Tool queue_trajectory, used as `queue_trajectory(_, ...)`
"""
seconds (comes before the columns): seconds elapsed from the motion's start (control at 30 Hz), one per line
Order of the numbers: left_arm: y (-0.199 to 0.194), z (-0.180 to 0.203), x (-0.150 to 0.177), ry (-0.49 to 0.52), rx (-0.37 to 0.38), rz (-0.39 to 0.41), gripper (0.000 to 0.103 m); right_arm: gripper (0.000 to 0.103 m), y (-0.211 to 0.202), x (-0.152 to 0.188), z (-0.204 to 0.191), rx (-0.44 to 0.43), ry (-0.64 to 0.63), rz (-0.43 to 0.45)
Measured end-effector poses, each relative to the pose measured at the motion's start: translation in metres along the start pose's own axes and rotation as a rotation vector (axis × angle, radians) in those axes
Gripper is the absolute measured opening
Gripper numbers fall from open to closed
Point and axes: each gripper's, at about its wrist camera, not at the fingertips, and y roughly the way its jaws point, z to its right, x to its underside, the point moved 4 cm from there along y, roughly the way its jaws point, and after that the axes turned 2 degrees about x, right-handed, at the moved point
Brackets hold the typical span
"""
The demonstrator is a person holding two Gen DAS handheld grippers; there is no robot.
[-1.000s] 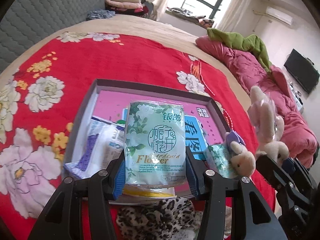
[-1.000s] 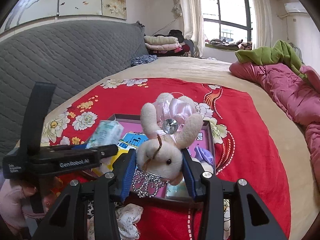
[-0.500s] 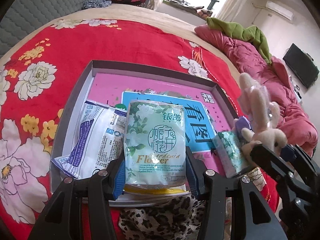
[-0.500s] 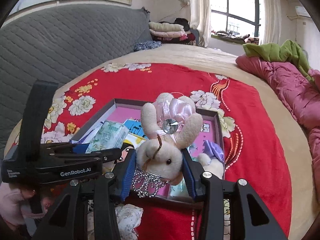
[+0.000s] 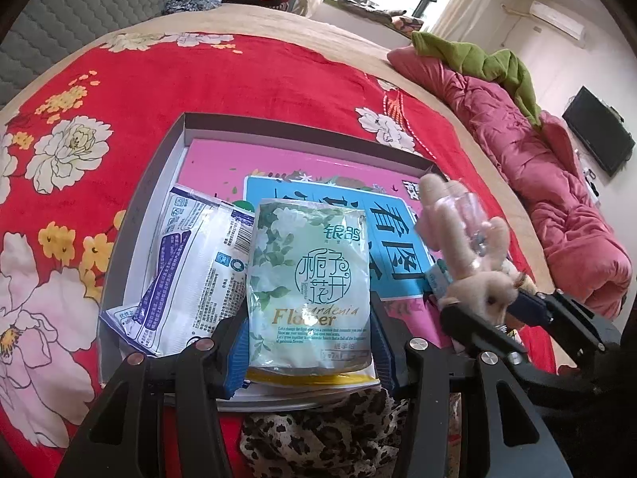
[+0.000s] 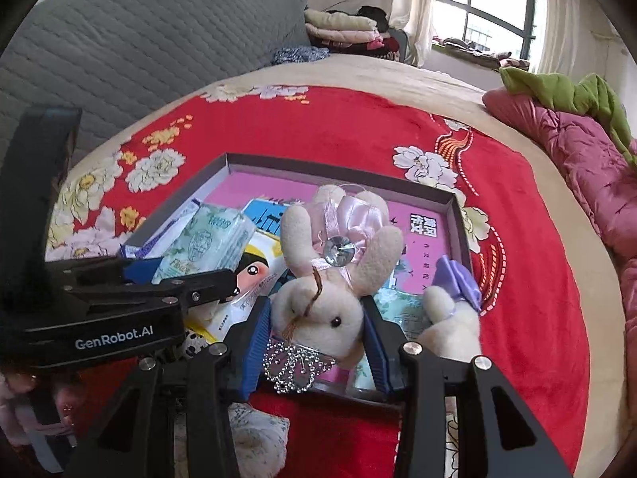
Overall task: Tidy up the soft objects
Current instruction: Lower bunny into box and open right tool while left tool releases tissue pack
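My left gripper [image 5: 309, 342] is shut on a green floral tissue pack [image 5: 308, 290], held over the near edge of a shallow grey box [image 5: 181, 135] lined with pink and blue books. The pack also shows in the right wrist view [image 6: 203, 243]. A white and blue packet [image 5: 191, 275] lies in the box at the left. My right gripper [image 6: 316, 346] is shut on a cream plush bunny [image 6: 330, 302] with a pink bow, held over the box's near right corner. A second plush with a purple bow [image 6: 454, 310] sits in the box at the right.
The box [image 6: 454, 207] lies on a red floral blanket [image 5: 119, 79] on a bed. A leopard-print cloth [image 5: 318, 430] lies under my left gripper. A pink quilt [image 5: 537, 159] with a green cloth lies at the right. A grey padded headboard [image 6: 139, 40] stands behind.
Both grippers have moved forward and down towards the box, each still holding its object. The bunny has come closer to the box's right side.
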Motion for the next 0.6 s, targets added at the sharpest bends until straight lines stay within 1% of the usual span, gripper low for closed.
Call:
queue_trajectory(0.27,0.000,-0.001,0.000,-0.008,0.004,-0.001,0.053,0.045,0.017,0.004,-0.012,0.016,-0.039,-0.058)
queue_trajectory(0.4,0.002,0.000,0.000,0.001,-0.011,-0.013,0.053,0.046,0.021,0.007,-0.012,0.019,-0.030,-0.074)
queue_trajectory(0.6,0.003,0.000,0.000,-0.004,-0.010,-0.015,0.053,0.047,0.025,0.010,-0.009,0.018,-0.014,-0.096)
